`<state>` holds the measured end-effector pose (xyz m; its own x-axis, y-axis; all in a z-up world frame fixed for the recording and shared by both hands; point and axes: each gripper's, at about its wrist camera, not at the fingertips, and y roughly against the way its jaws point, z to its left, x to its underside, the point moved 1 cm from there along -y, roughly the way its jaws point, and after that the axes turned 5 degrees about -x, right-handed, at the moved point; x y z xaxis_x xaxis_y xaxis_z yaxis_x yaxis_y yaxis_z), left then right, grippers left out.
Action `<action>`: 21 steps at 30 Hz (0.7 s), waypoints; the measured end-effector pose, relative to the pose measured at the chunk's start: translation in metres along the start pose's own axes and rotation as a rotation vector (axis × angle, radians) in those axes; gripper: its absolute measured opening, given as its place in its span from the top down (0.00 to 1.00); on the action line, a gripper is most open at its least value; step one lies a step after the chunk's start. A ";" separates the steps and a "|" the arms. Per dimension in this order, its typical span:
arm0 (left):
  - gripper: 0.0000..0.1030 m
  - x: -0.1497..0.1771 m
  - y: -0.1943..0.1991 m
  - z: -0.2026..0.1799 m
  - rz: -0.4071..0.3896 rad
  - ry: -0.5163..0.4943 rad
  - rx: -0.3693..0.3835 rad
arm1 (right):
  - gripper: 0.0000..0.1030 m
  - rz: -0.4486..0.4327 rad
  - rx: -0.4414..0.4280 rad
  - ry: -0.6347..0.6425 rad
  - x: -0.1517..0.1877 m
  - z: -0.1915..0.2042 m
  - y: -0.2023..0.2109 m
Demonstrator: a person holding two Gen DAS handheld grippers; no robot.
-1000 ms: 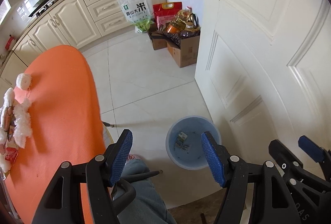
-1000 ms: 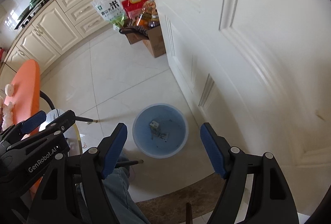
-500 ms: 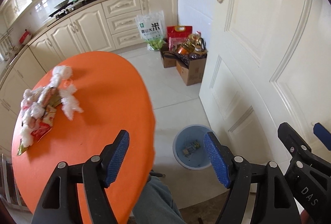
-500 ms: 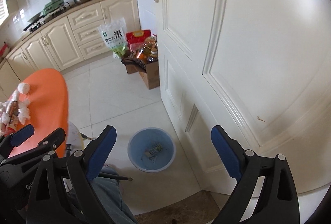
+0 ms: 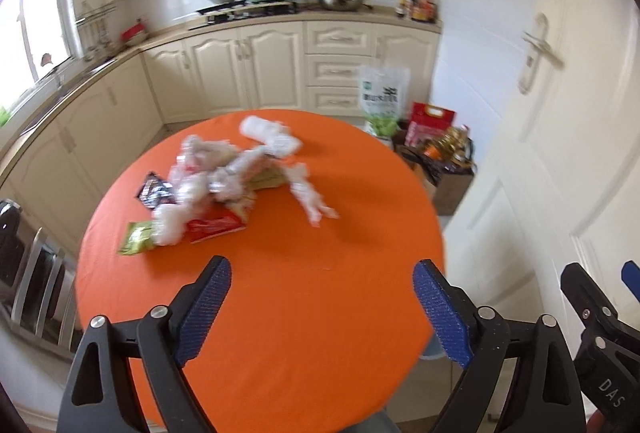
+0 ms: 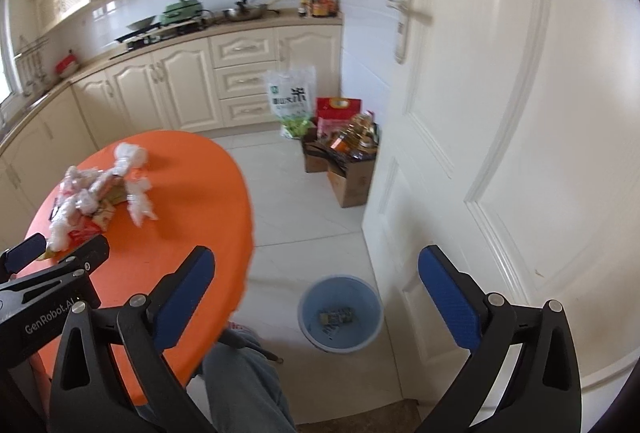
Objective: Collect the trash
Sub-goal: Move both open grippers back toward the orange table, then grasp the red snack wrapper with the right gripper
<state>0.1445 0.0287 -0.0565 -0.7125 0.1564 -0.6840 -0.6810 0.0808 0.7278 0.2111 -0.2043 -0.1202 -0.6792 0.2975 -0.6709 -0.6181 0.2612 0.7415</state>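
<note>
Two grippers stand empty, jaws just widened: the left gripper (image 5: 322, 307) above the near part of the orange table (image 5: 280, 293), the right gripper (image 6: 316, 297) beyond its edge. The trash pile (image 5: 224, 181) lies on the table's far-left part; the blue bin (image 6: 340, 313) stands on the floor beside it.

Cream cabinets (image 6: 244, 81) are seen along the far wall. A green pot (image 6: 182, 10) and a wok (image 6: 244, 13) are set on the stove. A rice bag (image 6: 292, 101) is propped beside cardboard boxes (image 6: 348, 173), near a white door (image 6: 500, 153).
</note>
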 end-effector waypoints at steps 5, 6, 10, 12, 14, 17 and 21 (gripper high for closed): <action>0.12 0.004 0.010 0.055 0.002 0.098 -0.091 | 0.00 0.010 -0.086 0.077 -0.007 0.050 -0.009; 0.12 0.002 0.009 0.060 0.005 0.111 -0.107 | 0.00 0.016 -0.101 0.094 -0.008 0.061 -0.013; 0.12 0.006 0.009 0.100 0.017 0.180 -0.197 | 0.00 0.047 -0.166 0.162 -0.009 0.109 -0.031; 0.12 0.005 0.005 0.111 0.030 0.213 -0.233 | 0.00 0.068 -0.197 0.196 -0.009 0.132 -0.044; 0.11 0.005 -0.002 0.129 0.051 0.250 -0.255 | 0.00 0.088 -0.221 0.225 -0.007 0.148 -0.053; 0.12 0.008 -0.018 0.157 0.092 0.293 -0.278 | 0.00 0.125 -0.254 0.278 -0.003 0.182 -0.074; 0.12 0.000 -0.051 0.192 0.149 0.350 -0.286 | 0.00 0.195 -0.291 0.341 0.005 0.225 -0.112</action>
<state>0.2119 0.2136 -0.0840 -0.7867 -0.1996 -0.5841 -0.5510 -0.1996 0.8103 0.3657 -0.0252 -0.2051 -0.8540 -0.0149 -0.5200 -0.5187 -0.0512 0.8534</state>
